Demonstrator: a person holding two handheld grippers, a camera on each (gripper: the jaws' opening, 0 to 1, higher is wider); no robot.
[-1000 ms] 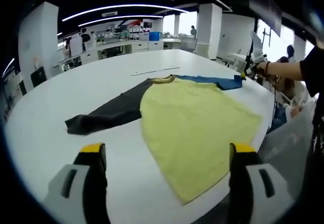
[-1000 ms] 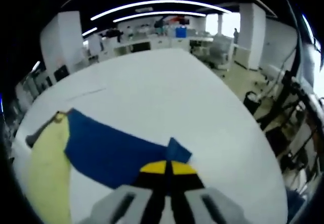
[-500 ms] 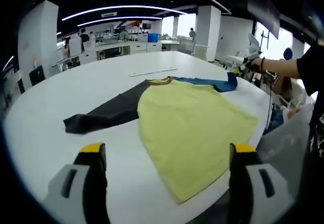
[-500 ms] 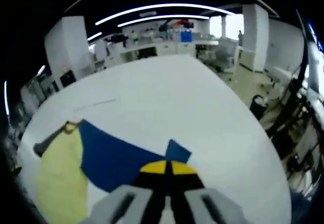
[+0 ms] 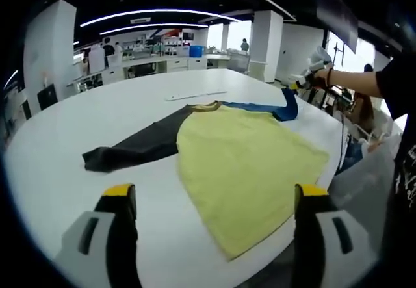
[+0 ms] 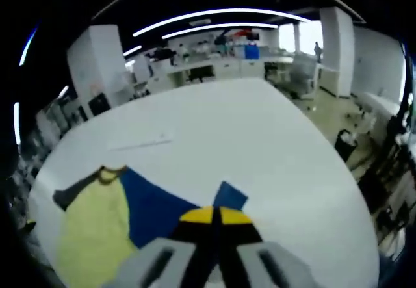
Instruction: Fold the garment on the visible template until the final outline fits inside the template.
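Observation:
A shirt lies flat on the white table, with a yellow body, a dark grey sleeve and a blue sleeve. My left gripper is open near the table's front edge, short of the yellow hem, with nothing between its jaws. At the far right a hand holds my right gripper, which is shut on the blue sleeve's end and holds it up off the table. In the right gripper view the right gripper pinches the blue sleeve, with the yellow body and dark sleeve to its left.
A thin white strip lies on the table beyond the collar, seen too as the white strip. A person's arm reaches in from the right. Desks, pillars and people stand far behind. A chair base sits past the table edge.
My right gripper has raised the blue sleeve's end off the table and carried it a little inward over the shirt. The left gripper has stayed put and open.

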